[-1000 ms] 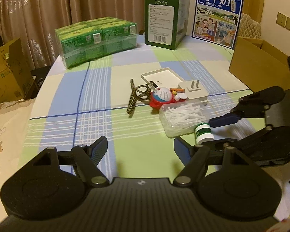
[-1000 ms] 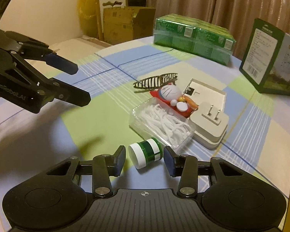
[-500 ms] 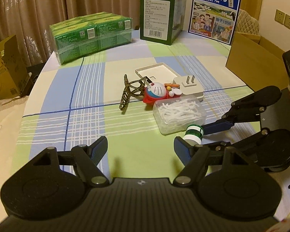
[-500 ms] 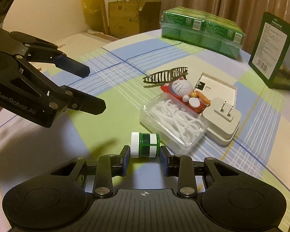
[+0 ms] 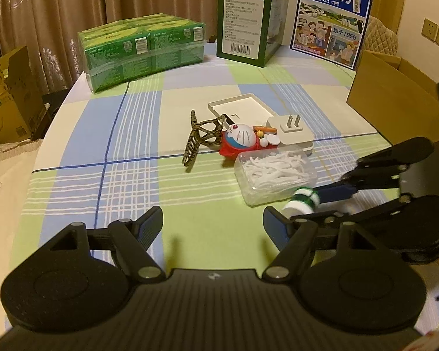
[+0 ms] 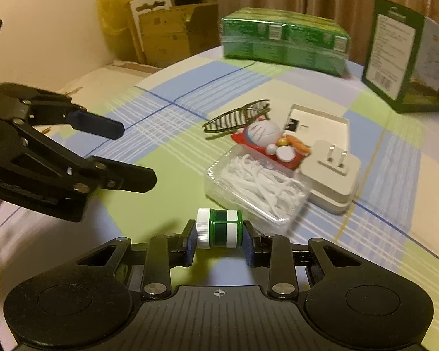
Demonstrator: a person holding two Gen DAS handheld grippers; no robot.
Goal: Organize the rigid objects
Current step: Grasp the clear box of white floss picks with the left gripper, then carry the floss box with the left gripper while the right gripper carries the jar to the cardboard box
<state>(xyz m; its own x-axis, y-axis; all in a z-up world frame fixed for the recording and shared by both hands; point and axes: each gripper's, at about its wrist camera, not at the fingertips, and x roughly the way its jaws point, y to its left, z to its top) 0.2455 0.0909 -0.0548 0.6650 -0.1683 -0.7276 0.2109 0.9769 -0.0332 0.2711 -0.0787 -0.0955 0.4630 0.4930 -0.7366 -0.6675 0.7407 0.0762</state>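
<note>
Gripping the small green jar (image 6: 219, 232) end to end, the right gripper (image 6: 218, 241) seems to hold it clear of the tablecloth (image 6: 172, 175). Floss box (image 6: 257, 187), toy (image 6: 266, 139), charger (image 6: 333, 172), hair clip (image 6: 237, 115) lie clustered, unsorted. Left gripper (image 5: 213, 225) hangs released.

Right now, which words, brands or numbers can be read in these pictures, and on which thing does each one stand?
"纯牛奶": large white title on the blue milk carton.
"始于1956": on the same carton, lower right.
"从小喝的奶": small line under the title; less sure.
"TERUN": top of the dark green box; the text block below it and the barcode digits are too small.
Green wrapped packs: labels unreadable.
Left gripper lettering: blurred.
</note>
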